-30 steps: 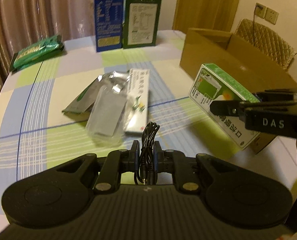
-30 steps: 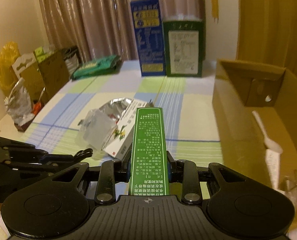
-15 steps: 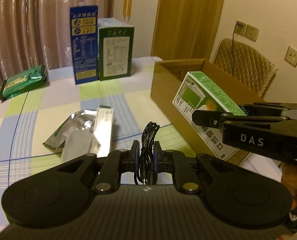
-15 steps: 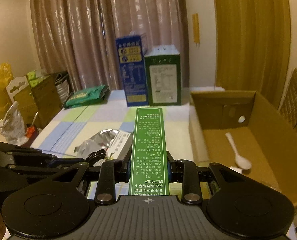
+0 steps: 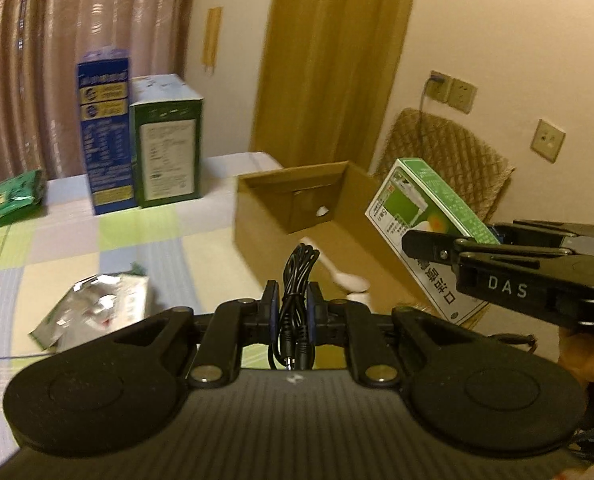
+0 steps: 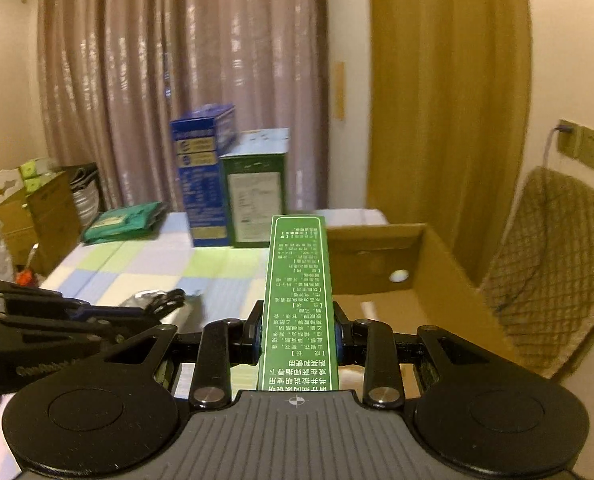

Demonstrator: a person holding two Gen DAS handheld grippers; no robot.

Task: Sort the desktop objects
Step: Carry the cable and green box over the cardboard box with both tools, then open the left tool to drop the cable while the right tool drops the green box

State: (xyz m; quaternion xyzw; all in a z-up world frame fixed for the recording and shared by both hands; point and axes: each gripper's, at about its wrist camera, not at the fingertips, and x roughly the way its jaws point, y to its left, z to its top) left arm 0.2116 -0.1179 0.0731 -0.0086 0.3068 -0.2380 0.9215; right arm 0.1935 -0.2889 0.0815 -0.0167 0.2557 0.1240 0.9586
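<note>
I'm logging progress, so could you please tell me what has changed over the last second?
Both claws rose and swung toward the cardboard box. The left claw stays shut on the black cable, the right claw on the green carton. Nothing was released.

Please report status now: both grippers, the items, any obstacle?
Left gripper shut on black cable. Right gripper shut on green box. Cardboard box open ahead, white spoon inside.

Home room, not a lab. Long curtains, checked cloth on the counter, quilted chair, wall sockets.
</note>
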